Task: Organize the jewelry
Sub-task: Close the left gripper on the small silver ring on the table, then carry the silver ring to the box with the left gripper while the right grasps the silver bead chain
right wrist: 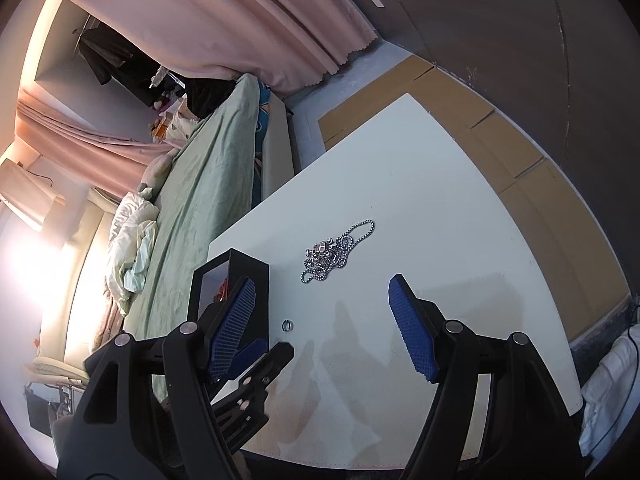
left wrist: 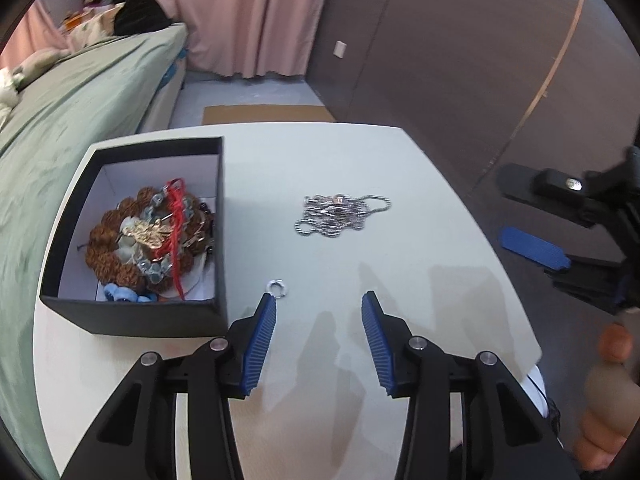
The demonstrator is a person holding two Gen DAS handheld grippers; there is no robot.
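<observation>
A black box (left wrist: 136, 312) with a white inside stands at the left of the white table (left wrist: 400, 200). It holds brown bead bracelets (left wrist: 116, 240), a red cord and other pieces. A silver ball chain (left wrist: 340, 216) lies heaped in the table's middle; it also shows in the right wrist view (right wrist: 336, 252). A small silver ring (left wrist: 279, 287) lies by the box, just beyond my left gripper's left fingertip; it also shows in the right wrist view (right wrist: 287, 325). My left gripper (left wrist: 319, 304) is open and empty. My right gripper (right wrist: 322, 292) is open and empty above the table; it shows at the right of the left wrist view (left wrist: 532, 246).
A bed with a green cover (left wrist: 60, 128) runs along the table's left side. Pink curtains (left wrist: 248, 16) hang behind. Flat cardboard (right wrist: 500, 136) lies on the floor past the table's far edge. A dark wall (left wrist: 480, 60) stands to the right.
</observation>
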